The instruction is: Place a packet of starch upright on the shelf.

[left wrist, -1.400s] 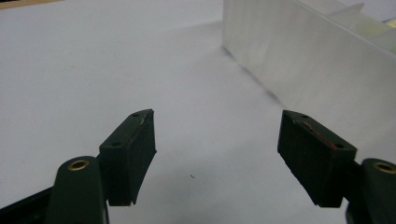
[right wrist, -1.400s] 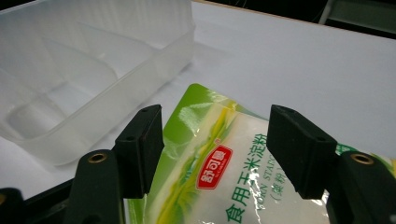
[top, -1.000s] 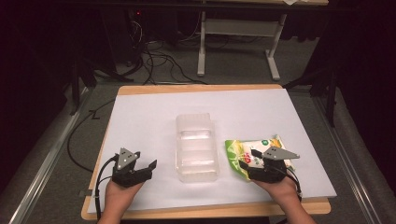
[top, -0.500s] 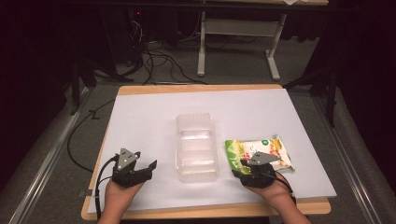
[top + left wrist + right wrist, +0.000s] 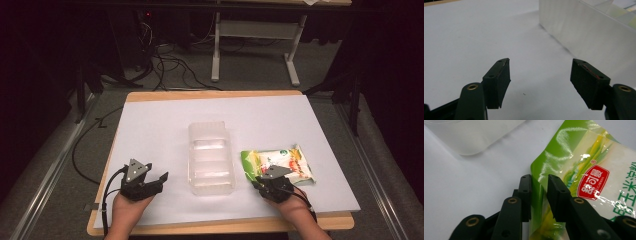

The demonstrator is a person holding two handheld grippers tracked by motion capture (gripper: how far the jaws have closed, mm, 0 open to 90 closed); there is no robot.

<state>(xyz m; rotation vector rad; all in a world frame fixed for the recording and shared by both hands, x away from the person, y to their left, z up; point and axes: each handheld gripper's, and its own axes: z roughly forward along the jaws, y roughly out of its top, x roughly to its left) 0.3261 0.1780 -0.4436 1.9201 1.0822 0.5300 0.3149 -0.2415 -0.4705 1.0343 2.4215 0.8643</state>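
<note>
A wooden table [image 5: 220, 95] is covered by a white sheet [image 5: 160, 125]; behind it, grey carpet, cables and a white desk frame [image 5: 255, 47] are seen in a dark room. A clear plastic container [image 5: 211, 157] lies mid-sheet. The green snack packet [image 5: 277, 165] lies just right of it, its near left edge pinched between the nearly closed jaws of the right gripper [image 5: 539, 192]. The left gripper [image 5: 540, 77] is held wide open over bare sheet. Since a second ago, the right gripper has been drawn nearer the person, and the packet has shifted slightly
</note>
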